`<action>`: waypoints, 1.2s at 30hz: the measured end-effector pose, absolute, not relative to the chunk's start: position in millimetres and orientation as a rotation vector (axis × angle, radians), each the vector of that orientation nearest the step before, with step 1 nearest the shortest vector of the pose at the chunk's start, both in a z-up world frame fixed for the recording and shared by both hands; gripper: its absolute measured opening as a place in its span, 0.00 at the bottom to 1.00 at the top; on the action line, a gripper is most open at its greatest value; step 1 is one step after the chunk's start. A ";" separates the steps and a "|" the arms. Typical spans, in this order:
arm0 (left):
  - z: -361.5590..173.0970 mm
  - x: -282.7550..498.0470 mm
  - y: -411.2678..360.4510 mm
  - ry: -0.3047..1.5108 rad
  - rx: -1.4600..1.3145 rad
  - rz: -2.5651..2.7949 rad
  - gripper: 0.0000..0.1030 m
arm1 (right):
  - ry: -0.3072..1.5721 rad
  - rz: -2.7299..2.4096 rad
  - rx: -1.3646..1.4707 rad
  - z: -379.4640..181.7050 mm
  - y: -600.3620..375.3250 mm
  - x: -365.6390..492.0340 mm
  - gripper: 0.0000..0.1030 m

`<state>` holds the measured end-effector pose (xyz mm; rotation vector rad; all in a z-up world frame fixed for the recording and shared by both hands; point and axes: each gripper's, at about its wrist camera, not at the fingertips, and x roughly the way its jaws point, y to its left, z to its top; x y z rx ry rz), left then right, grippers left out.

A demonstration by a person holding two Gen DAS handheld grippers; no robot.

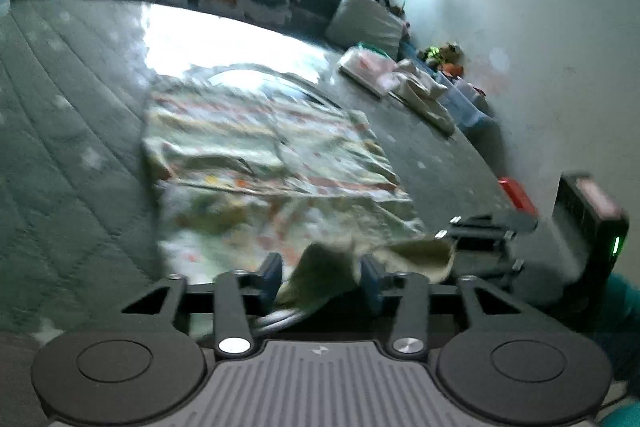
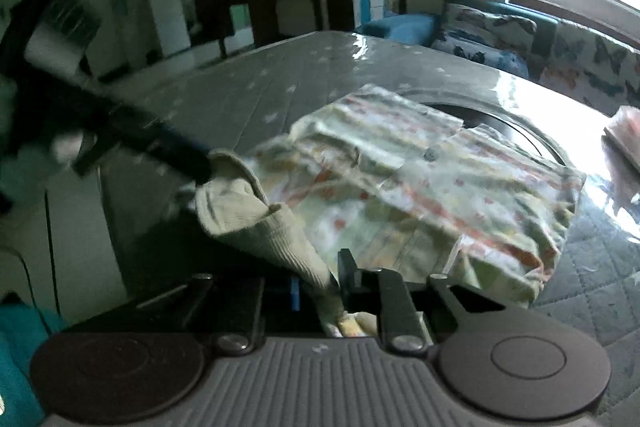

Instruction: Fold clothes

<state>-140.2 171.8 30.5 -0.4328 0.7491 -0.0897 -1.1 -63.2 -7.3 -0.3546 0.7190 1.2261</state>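
A pale garment (image 1: 272, 147) printed with orange and green lies spread on the grey quilted surface (image 1: 72, 147). Its ribbed beige hem (image 1: 320, 267) is lifted off the near edge. In the left wrist view the hem hangs loosely between the wide-apart fingers of my left gripper (image 1: 320, 277), which is open. My right gripper (image 1: 480, 227) shows at the hem's right end. In the right wrist view the garment (image 2: 420, 167) fills the middle, and my right gripper (image 2: 322, 279) is shut on the ribbed hem (image 2: 256, 219). The left gripper (image 2: 180, 155) reaches in from the left, its tip at the hem's far corner.
A stack of folded clothes (image 1: 372, 67) and a grey pillow (image 1: 368, 19) sit at the far right by the wall. Butterfly-print cushions (image 2: 560, 47) line the back under the window. A pink folded item (image 2: 628, 135) lies at the right edge. A red object (image 1: 518, 193) rests near the wall.
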 end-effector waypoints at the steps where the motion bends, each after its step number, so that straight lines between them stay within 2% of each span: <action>1: 30.7 -144.8 172.1 0.740 -0.407 -0.080 0.49 | 0.719 1.221 -0.347 -5.7 -62.1 1.8 0.15; 5: 28.4 -154.7 166.5 0.715 -0.278 -0.054 0.56 | 0.714 1.204 -0.321 -0.3 -57.7 11.0 0.15; 14: 5.2 -142.2 141.0 0.697 0.070 -0.061 0.56 | 0.699 1.174 -0.289 6.0 -56.6 16.1 0.14; 16: -2.2 -142.3 138.6 0.690 0.138 -0.066 0.52 | 0.697 1.168 -0.279 6.1 -56.5 16.5 0.14; 17: -4.5 -142.9 138.1 0.684 0.171 -0.065 0.44 | 0.696 1.165 -0.274 5.8 -56.5 16.5 0.14; 19: -9.1 -144.6 136.8 0.670 0.237 -0.061 0.38 | 0.695 1.161 -0.268 4.5 -57.2 15.6 0.12; 20: -10.6 -146.1 135.8 0.663 0.267 -0.056 0.30 | 0.694 1.158 -0.264 3.8 -57.7 15.1 0.11; 21: -11.9 -147.9 135.0 0.658 0.295 -0.055 0.27 | 0.690 1.155 -0.260 2.8 -58.2 14.1 0.10; 34: -14.7 -156.6 129.6 0.582 0.487 -0.060 0.28 | 0.667 1.131 -0.231 0.3 -60.3 11.8 0.09; 36: -18.0 -153.8 128.8 0.584 0.490 -0.066 0.25 | 0.666 1.131 -0.235 -0.5 -60.7 11.4 0.09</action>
